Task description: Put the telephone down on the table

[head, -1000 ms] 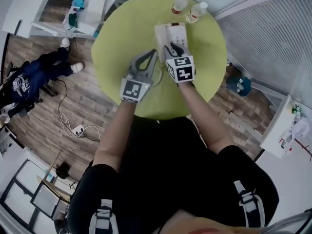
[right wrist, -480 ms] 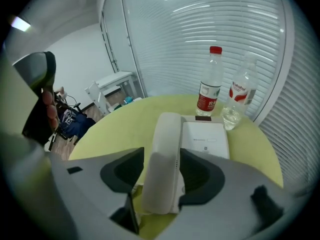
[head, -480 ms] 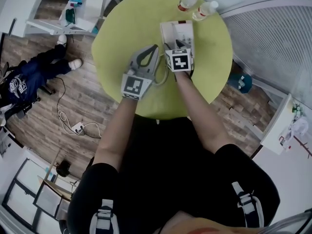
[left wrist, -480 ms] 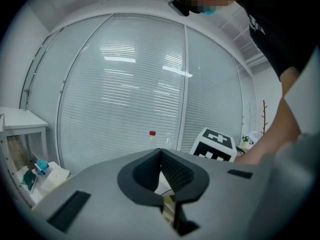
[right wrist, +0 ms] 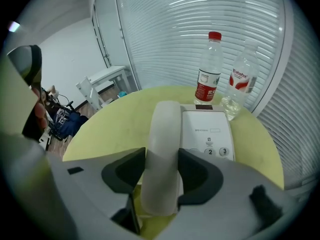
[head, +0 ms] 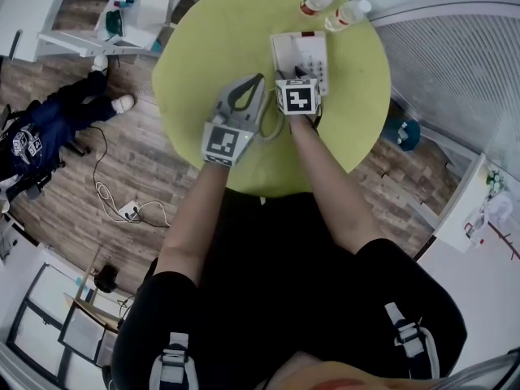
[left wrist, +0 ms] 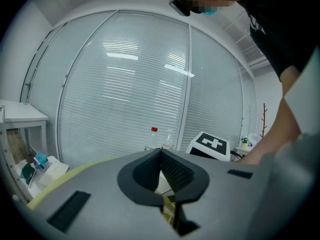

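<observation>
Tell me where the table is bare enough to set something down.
Widest bare patch: the table's left half, from the left tool to the rim. A narrower strip lies right of the telephone. Crowded: the far edge by the two bottles, and left of the right tool, where the cord lies.

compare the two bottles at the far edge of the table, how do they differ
The red-capped bottle has a red cap; the other bottle has a pale one. The red-capped bottle's label is mostly red; the other bottle's label is red and white. In the right gripper view the red-capped bottle stands left of the other bottle. Both are clear plastic, upright and capped, on the green table behind the telephone.
</observation>
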Action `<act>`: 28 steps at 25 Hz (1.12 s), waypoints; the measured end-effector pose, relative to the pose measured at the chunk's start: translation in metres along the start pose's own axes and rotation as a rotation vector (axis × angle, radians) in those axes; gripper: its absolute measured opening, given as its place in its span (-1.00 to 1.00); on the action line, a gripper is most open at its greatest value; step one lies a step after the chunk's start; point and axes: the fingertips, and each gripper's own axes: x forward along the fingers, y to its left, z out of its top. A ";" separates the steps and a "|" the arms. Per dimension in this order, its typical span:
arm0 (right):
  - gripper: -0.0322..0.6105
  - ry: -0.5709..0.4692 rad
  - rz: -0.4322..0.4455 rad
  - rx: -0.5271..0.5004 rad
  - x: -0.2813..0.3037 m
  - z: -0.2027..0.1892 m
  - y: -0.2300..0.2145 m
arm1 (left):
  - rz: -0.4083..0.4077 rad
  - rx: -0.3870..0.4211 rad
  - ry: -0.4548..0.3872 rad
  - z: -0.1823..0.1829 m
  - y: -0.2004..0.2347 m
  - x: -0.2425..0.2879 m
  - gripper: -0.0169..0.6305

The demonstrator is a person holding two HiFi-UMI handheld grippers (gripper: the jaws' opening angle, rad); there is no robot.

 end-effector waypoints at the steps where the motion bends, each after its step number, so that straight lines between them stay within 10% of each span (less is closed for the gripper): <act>1: -0.24 -0.001 -0.005 0.005 0.000 0.000 0.000 | 0.000 -0.002 -0.001 0.000 0.001 -0.001 -0.91; 28: -0.30 -0.109 0.027 0.087 -0.043 0.026 0.028 | 0.031 0.010 -0.030 0.015 0.014 -0.044 -0.91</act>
